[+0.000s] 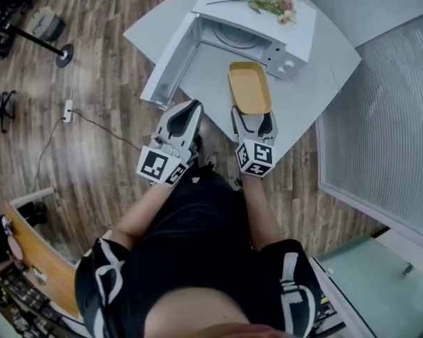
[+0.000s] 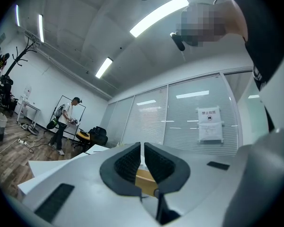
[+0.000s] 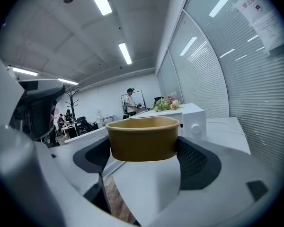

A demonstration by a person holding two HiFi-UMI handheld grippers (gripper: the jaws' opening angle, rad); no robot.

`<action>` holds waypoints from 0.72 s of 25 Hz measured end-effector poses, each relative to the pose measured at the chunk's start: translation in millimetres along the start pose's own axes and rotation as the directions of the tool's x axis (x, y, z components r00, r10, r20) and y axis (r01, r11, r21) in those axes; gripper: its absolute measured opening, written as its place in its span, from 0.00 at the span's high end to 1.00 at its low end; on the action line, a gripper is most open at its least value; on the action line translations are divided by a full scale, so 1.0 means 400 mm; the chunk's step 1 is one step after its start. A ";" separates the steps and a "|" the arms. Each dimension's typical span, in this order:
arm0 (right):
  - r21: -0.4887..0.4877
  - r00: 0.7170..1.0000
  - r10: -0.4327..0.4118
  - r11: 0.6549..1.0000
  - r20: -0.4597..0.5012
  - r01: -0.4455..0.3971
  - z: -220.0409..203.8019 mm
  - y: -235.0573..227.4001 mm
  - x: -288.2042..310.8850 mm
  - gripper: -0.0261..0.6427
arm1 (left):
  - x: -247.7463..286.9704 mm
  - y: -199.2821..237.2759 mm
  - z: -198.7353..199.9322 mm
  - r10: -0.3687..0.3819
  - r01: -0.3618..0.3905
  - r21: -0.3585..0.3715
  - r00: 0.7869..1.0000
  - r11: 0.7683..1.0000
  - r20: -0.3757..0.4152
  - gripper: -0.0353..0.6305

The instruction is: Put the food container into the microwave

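Note:
The yellow-brown food container [image 1: 249, 87] is held above the white table, and my right gripper [image 1: 253, 120] is shut on its near end. In the right gripper view the container [image 3: 143, 138] sits squeezed between both black pads. The white microwave [image 1: 254, 28] stands at the table's far side with its door [image 1: 170, 60] swung open to the left; its cavity and turntable [image 1: 234, 37] show. In the right gripper view the microwave [image 3: 191, 117] appears behind the container. My left gripper [image 1: 185, 115] hovers at the table's near edge below the door, shut with nothing in it [image 2: 142, 162].
Flowers [image 1: 271, 1] lie on top of the microwave. The white table [image 1: 307, 97] has its near edge close to my grippers. A glass partition with blinds [image 1: 388, 111] runs along the right. A cable and power strip [image 1: 68, 110] lie on the wooden floor at left. A person [image 2: 64, 124] stands far off.

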State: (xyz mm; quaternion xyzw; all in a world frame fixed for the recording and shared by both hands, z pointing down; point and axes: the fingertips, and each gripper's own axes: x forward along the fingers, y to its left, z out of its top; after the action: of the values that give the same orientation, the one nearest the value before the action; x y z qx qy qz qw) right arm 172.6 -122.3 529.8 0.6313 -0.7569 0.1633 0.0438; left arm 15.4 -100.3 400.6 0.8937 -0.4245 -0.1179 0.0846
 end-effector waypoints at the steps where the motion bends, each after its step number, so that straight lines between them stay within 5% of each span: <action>1: -0.003 1.000 0.001 1.000 -0.003 -0.001 -0.002 -0.011 0.037 0.28 | 0.024 0.012 -0.007 0.000 0.000 0.000 1.000 1.000 0.002 0.88; 18: -0.025 0.988 -0.101 0.995 -0.118 0.099 -0.106 -0.179 0.633 0.28 | 0.340 0.247 -0.129 -0.024 0.022 -0.034 0.998 0.999 -0.065 0.88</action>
State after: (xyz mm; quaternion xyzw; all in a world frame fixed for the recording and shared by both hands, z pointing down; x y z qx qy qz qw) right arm 185.7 -358.3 652.6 0.6571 -0.7218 0.1910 0.1030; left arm 40.1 -265.2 455.9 0.9004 -0.4092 -0.0965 0.1117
